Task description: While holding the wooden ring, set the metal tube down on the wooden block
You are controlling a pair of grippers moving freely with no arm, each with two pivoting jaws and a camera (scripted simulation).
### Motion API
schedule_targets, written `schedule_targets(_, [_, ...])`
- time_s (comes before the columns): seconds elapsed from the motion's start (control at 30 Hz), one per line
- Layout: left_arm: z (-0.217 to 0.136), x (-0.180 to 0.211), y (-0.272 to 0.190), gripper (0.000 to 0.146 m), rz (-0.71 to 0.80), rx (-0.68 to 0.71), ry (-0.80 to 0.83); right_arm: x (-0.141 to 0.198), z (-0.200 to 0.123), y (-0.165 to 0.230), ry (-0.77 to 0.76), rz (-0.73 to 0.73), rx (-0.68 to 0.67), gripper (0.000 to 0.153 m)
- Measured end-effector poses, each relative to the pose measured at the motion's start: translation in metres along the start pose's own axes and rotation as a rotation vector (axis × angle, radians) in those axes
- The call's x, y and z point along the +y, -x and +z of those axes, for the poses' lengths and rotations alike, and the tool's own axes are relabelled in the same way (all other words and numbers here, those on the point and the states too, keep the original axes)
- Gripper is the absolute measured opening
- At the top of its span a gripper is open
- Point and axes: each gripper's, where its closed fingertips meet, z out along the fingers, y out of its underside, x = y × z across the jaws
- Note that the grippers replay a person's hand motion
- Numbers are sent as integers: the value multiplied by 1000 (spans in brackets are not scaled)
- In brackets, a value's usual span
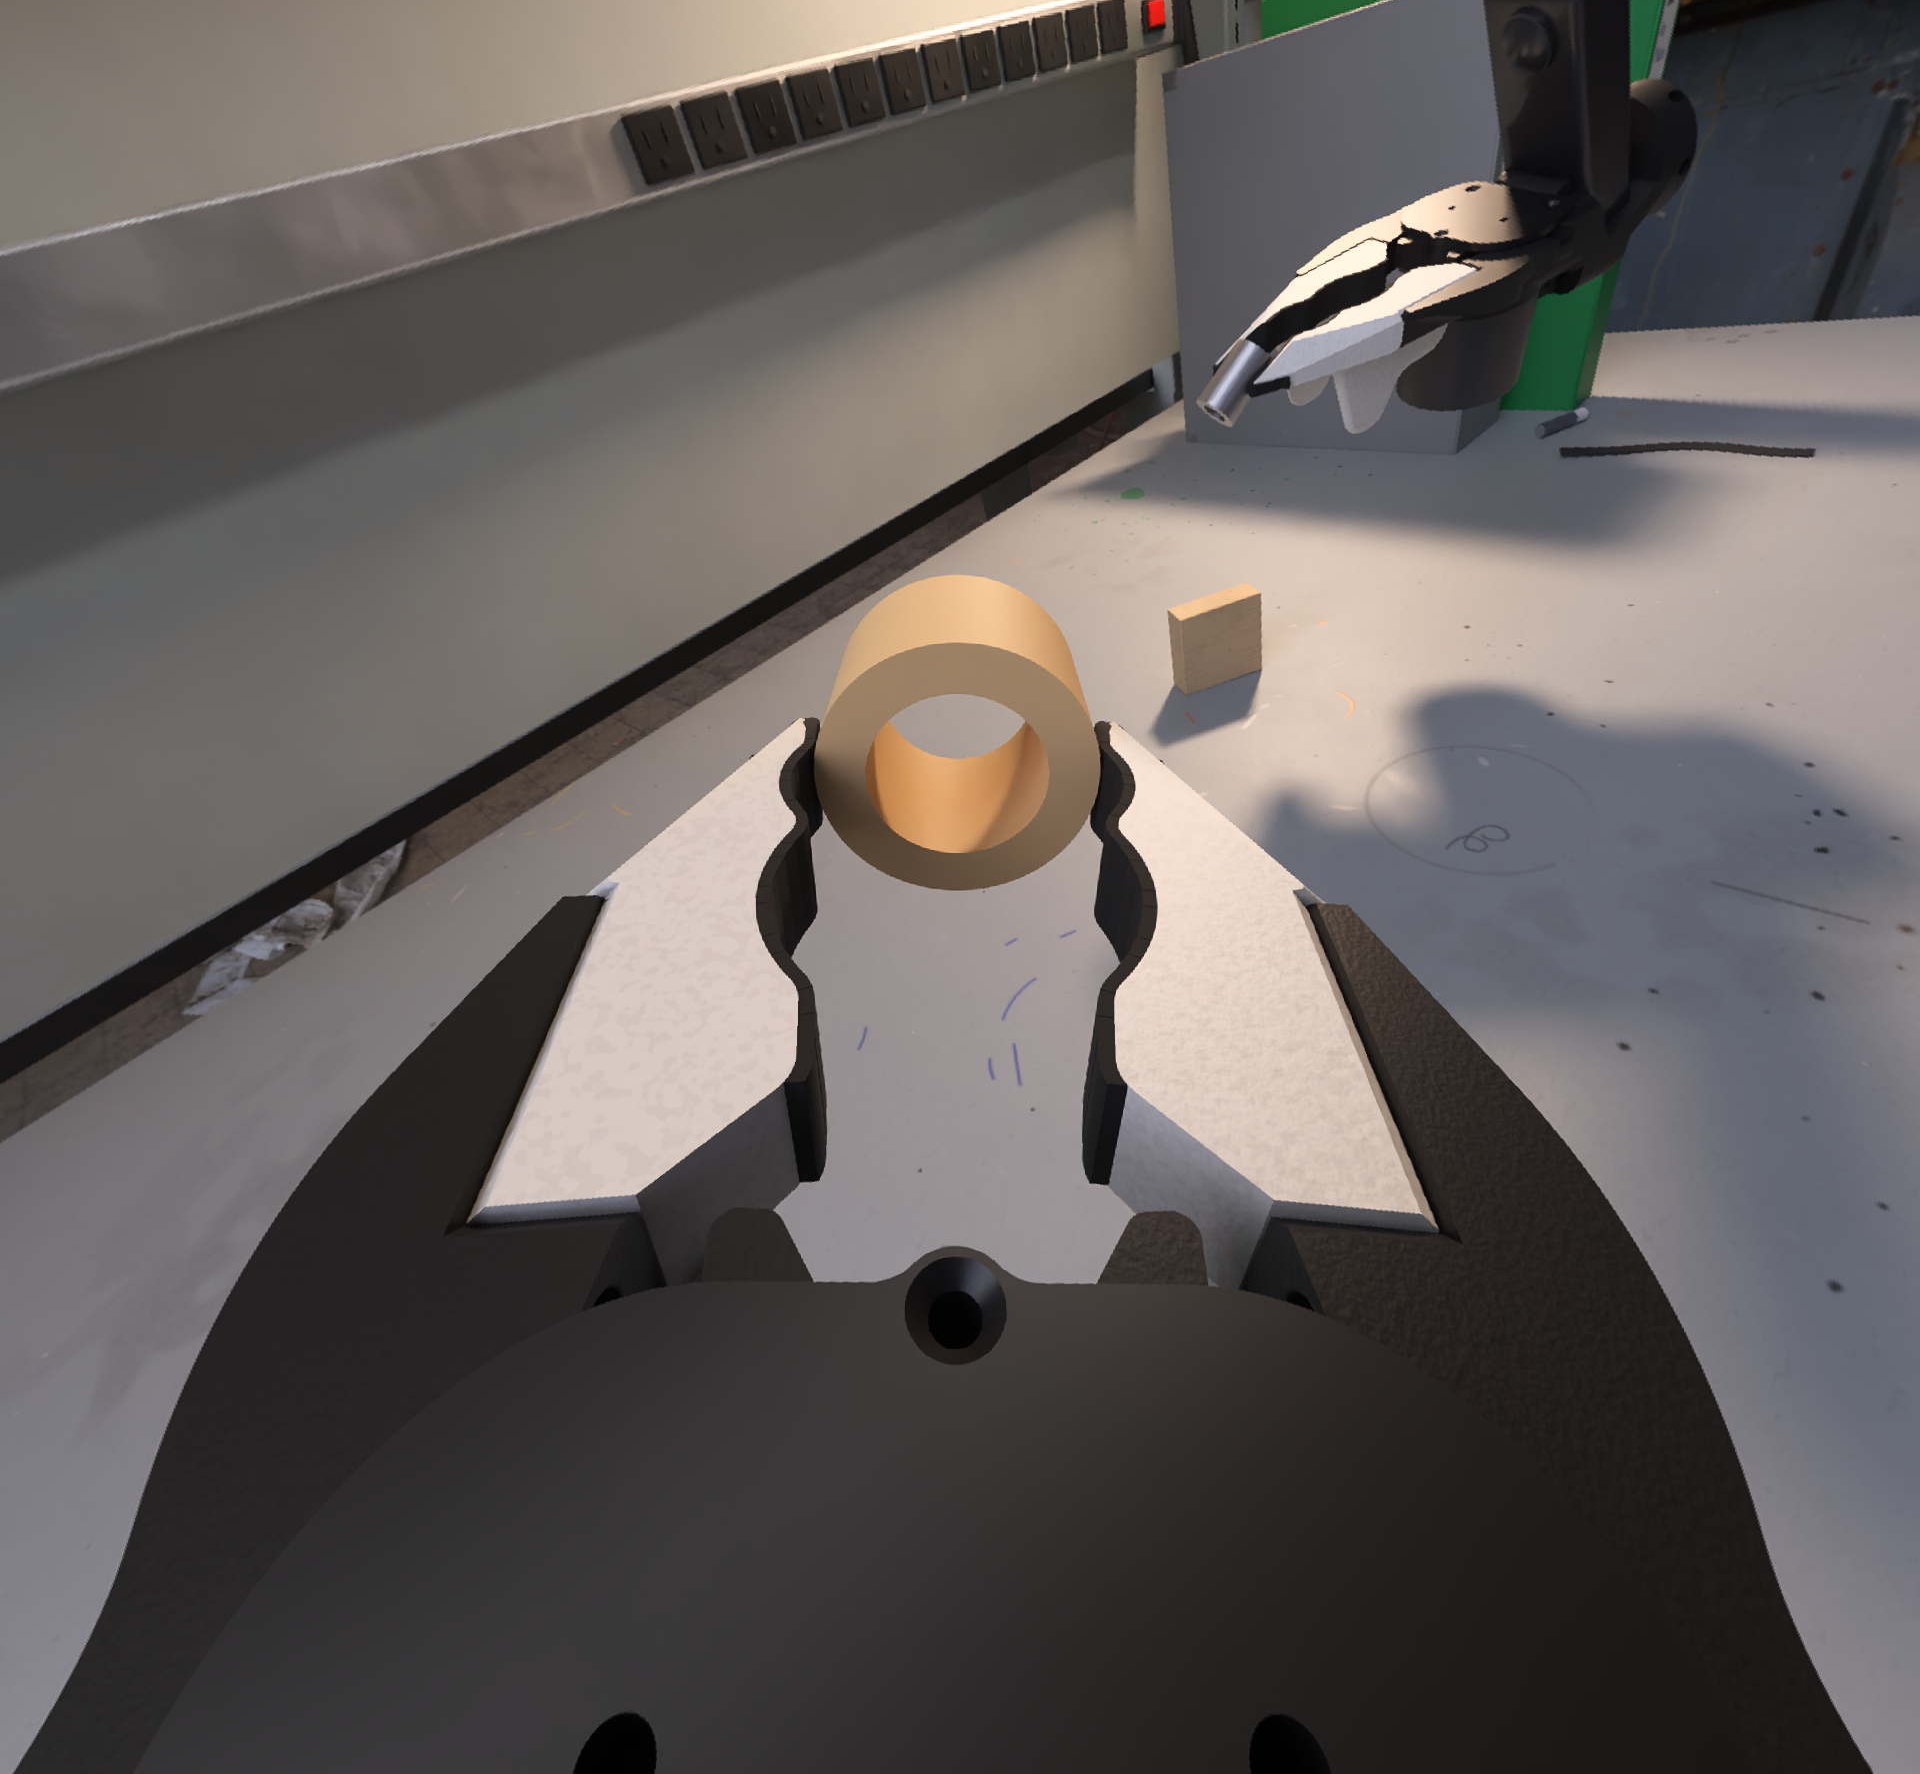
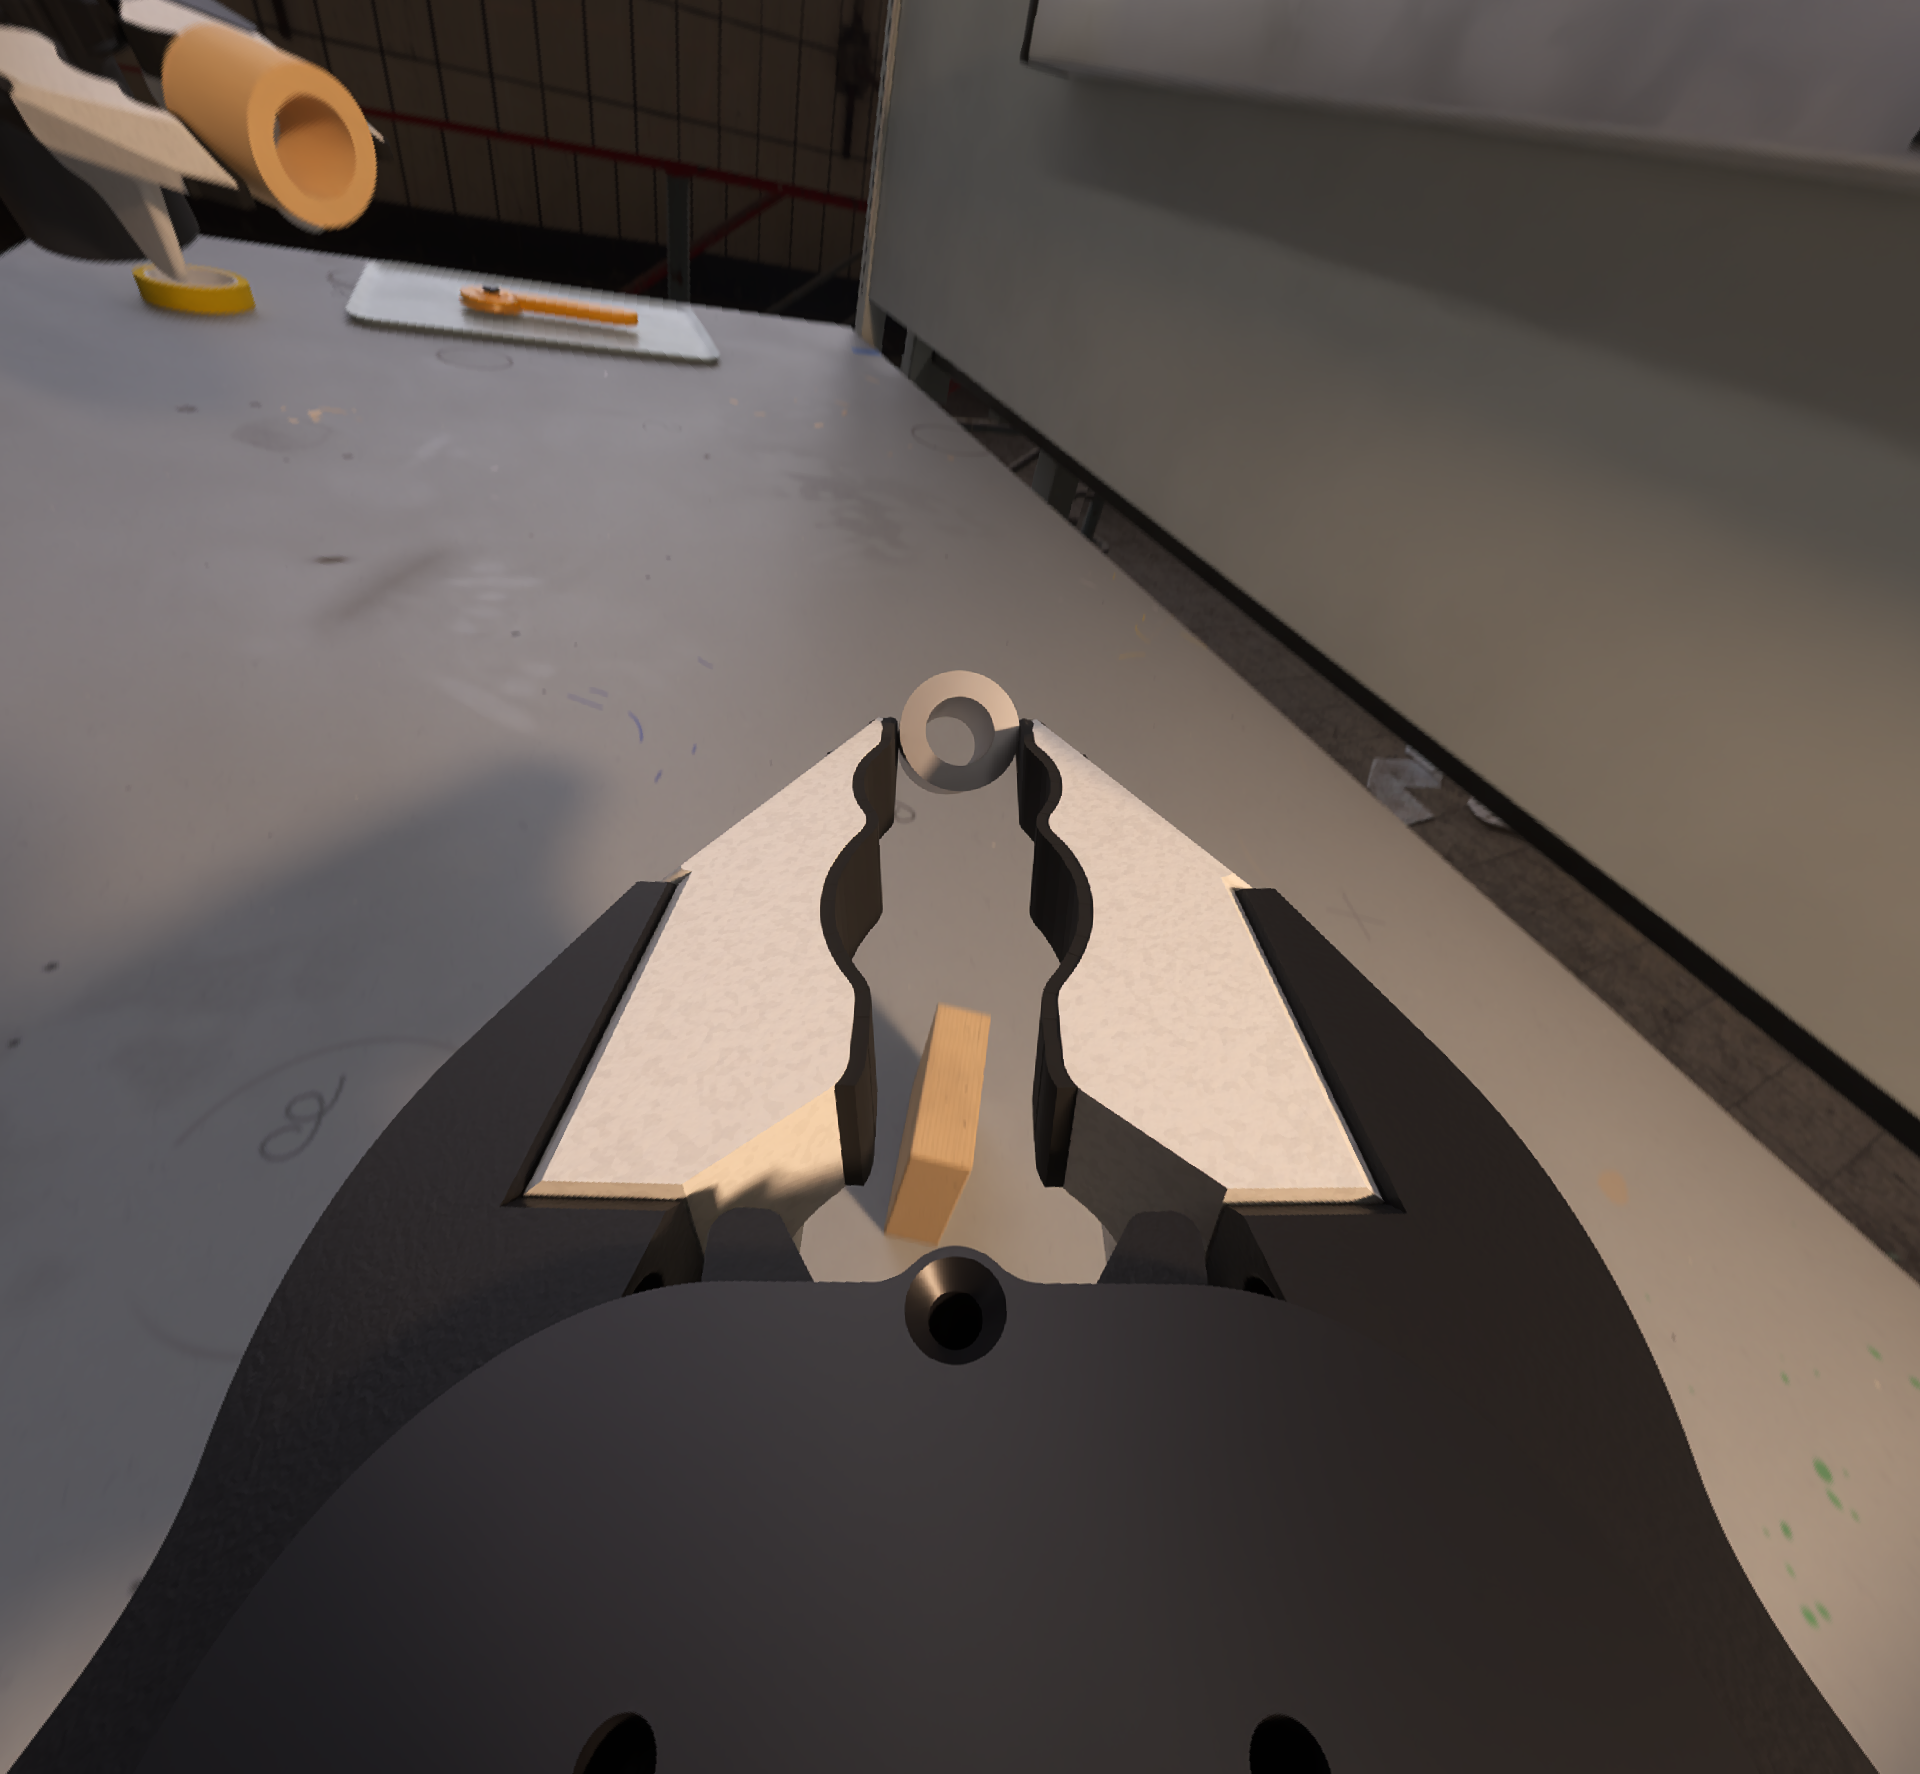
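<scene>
The left hand-held gripper (image 1: 954,768) grips the ring (image 1: 956,737) at its fingertips, jaws closed on its sides, clear of the desk (image 1: 1558,997); the bore faces the camera and the ring's far end is out of sight. The right hand-held gripper (image 2: 958,737) pinches the tube (image 2: 958,732) at the very tips, seen end-on, so its length is hidden. In the left wrist view only the tube's front end (image 1: 1231,389) pokes out of the far gripper's fingers.

The block (image 1: 1214,635) stands on the desk, well apart from the ring. In the right wrist view the block (image 2: 940,1122) shows in the gap between the fingers, below the tube, partly covered by a finger. Whether the tube is directly over it cannot be told.

Far off, a yellow tape roll (image 2: 197,288) is partly hidden.
</scene>
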Motion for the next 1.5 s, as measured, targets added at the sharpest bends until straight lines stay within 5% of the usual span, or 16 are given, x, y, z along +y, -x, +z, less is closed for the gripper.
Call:
schedule_targets(0.3, [10,14,-6,52,-10,28,49,77,3,-9,457,60,55,23])
schedule_targets(0.77, [21,29,-16,52,-8,65,110,109,16,-3,873,74,95,23])
schedule_targets(1.5, [23,34,-22,52,0,92,144,91,-37,-8,901,154,251,39])
